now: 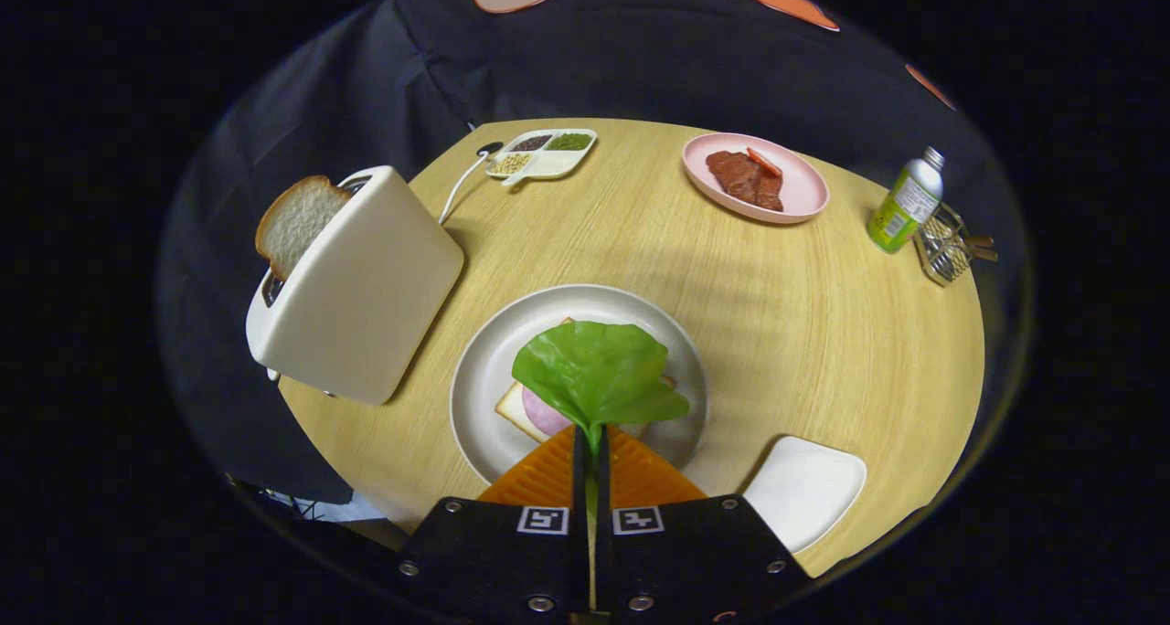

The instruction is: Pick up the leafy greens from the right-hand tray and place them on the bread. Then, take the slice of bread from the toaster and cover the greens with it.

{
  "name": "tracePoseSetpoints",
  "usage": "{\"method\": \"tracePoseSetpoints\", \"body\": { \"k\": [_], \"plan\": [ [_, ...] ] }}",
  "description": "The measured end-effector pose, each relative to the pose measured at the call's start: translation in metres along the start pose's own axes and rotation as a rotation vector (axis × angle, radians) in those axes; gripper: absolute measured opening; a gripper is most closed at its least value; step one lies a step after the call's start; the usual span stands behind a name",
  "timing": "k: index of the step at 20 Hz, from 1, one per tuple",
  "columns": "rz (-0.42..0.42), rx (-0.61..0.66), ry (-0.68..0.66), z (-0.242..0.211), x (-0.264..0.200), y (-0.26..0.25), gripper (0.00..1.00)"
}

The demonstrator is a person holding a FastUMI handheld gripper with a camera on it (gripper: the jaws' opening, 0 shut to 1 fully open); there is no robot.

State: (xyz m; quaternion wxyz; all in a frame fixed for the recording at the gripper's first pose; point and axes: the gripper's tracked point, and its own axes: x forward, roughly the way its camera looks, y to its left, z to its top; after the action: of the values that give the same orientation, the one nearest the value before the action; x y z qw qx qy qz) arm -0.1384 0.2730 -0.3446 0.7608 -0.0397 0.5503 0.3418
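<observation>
Gripper view: the gripper [590, 442] fingers are clenched on the stem of the green leafy lettuce [596, 371], which hangs just ahead, directly over the bread slice [514, 407] on the round cream plate [484, 369].

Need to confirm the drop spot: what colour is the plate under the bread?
Off-white, best seen in the gripper view: the plate. The claw is shut on the leafy greens.

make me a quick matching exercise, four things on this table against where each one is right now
Things:
1. leafy greens
2. slice of bread
3. meat
4. bottle

Places:
A. on the pink plate
B. sticking up from the toaster
C. stem pinched between the shut fingers, over the white plate
D. beside the wire basket

Pairs: 1-C, 2-B, 3-A, 4-D
</observation>
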Motion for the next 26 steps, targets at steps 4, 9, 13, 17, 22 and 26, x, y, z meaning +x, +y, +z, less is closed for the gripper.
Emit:
{"method": "tracePoseSetpoints", "body": {
  "k": [4, 9, 13, 17, 22, 26],
  "plan": [
    [0.044, -0.008, 0.022, 0.006, 0.014, 0.017, 0.05],
    [0.011, -0.049, 0.015, 0.011, 0.027, 0.012, 0.14],
    [-0.026, -0.086, -0.036, 0.019, 0.027, 0.003, 0.42],
    [-0.062, -0.097, -0.049, 0.018, 0.02, -0.001, 0.71],
    [-0.034, -0.051, -0.133, 0.041, -0.012, 0.021, 0.75],
    [-0.007, -0.027, -0.184, 0.077, -0.05, 0.051, 0.79]
  ]
}}
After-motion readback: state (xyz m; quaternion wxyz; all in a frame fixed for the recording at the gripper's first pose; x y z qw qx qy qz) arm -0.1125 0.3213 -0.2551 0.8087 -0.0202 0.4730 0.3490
